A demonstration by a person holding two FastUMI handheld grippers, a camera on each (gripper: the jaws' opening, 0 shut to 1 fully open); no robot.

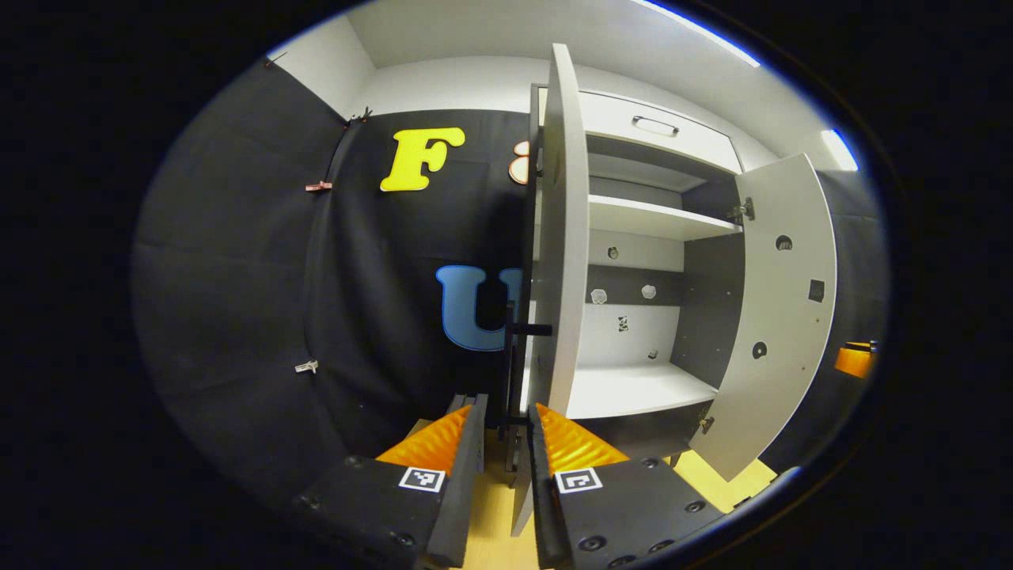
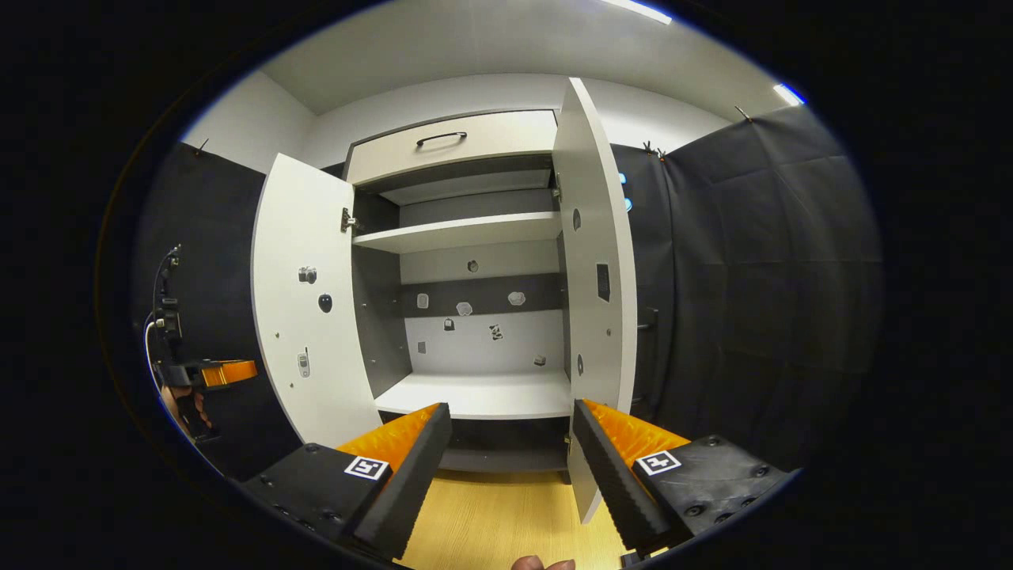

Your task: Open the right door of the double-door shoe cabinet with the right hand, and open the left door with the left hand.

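Shoe cabinet (image 2: 467,237) stands against the booth wall with both doors swung out; interior shows an upper shelf (image 2: 459,233), a lower shelf (image 2: 479,394) and a drawer front with a dark handle (image 2: 441,138) on top; back panel has a dark band with small pale fittings, too small to identify; left gripper view: left door (image 1: 563,237) is seen nearly edge-on, straight ahead of the left gripper (image 1: 506,416); its black bar handle (image 1: 510,356) runs down into the gap between the orange-backed fingers (image 1: 467,435); jaws narrow, nearly together, with the handle between them; cannot tell whether both pads actually press on it; right door (image 1: 779,309) stands open at the far side of the same view, inner face showing hinge cups and a small dark square; right gripper view: right gripper (image 2: 510,431) has jaws spread wide, holding nothing, aimed at the open cabinet, with the right door's lower edge just beside the right-side finger (image 2: 613,467), contact not clear; the left gripper shows at the far left edge of this view beside the open left door, a hand (image 2: 186,404) on it; wooden floor (image 2: 491,514) below the cabinet.
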